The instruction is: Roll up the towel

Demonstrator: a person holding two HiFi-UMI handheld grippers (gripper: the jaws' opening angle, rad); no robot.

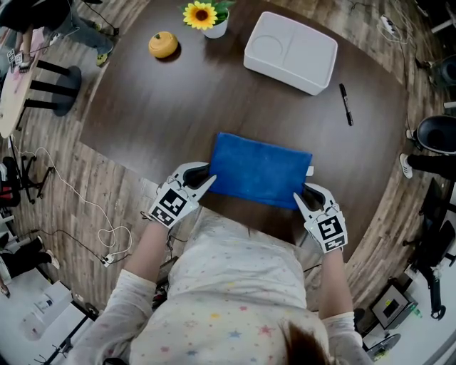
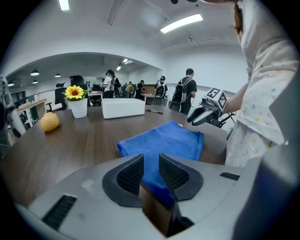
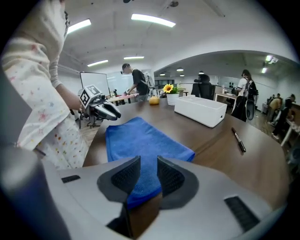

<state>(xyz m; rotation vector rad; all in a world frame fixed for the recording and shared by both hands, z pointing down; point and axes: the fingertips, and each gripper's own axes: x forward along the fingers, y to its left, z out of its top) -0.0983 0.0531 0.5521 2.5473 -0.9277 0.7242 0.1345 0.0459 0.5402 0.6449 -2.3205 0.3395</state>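
Both narrowly open, left hand-held gripper (image 1: pixel 205 179) and right hand-held gripper (image 1: pixel 304 194) bracket the blue cloth towel's (image 1: pixel 260 170) long near edge, equally close

We've got wide bare wood across the ctr of the tabletop (image 1: pixel 178 121), from the far side of the towel (image 1: pixel 260 170) up toward the far edge, so there's room to pass. Obstacles sit along the far edge: yellow fruit (image 1: pixel 163 44) at far left, sunflower pot (image 1: pixel 209 17) near it toward the middle, white tray (image 1: pixel 291 51) at far right. A pen (image 1: pixel 345 105) lies near the right edge, apart from the tray. Near edge is tight: the towel fills the middle, w/ left gripper (image 1: pixel 209 180) & right gripper (image 1: pixel 300 197) at its near corners and our body close behind.
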